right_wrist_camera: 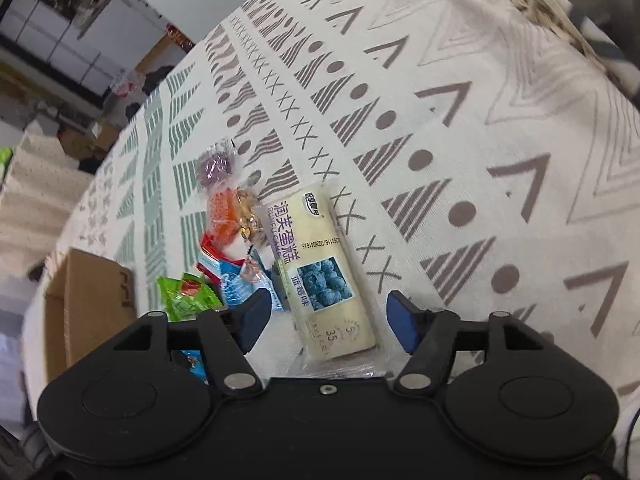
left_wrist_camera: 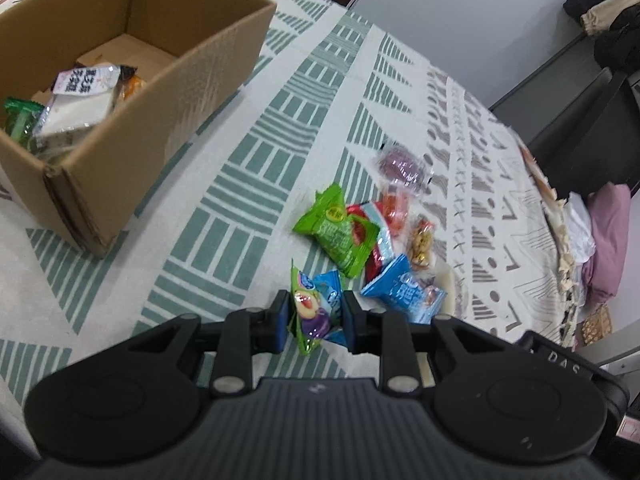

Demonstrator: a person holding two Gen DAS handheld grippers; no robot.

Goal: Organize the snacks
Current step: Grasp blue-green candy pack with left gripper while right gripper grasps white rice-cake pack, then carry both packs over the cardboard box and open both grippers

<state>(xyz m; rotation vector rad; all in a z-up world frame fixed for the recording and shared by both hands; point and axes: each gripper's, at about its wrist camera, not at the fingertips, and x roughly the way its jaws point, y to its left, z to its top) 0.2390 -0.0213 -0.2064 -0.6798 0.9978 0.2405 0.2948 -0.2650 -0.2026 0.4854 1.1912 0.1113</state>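
The snacks split into three lots, best placed from the cardboard box [left_wrist_camera: 132,92] that stands on the patterned cloth [left_wrist_camera: 280,128] over the desk. Some packets already lie inside the box. A loose heap lies on the cloth well apart from the box, off its near corner: a green packet [left_wrist_camera: 334,236], a blue packet [left_wrist_camera: 404,292], a purple sweet [left_wrist_camera: 402,166] farthest from the box. One small fruit-printed packet [left_wrist_camera: 314,312] sits between the pads of the left claw [left_wrist_camera: 315,322], which is clamped on it, just on the box side of the heap.

The move in hand seems to be carrying that packet to the box, which lies up and to the left of the left claw in its own view, with open cloth between.

The long blueberry cake pack [right_wrist_camera: 320,264] lies on the side of the heap away from the box. The right claw [right_wrist_camera: 326,320] stands apart, one pad on each side of the pack's near end without pressing it. The pack's long axis runs away from this claw, so its pads would close across the narrow width.
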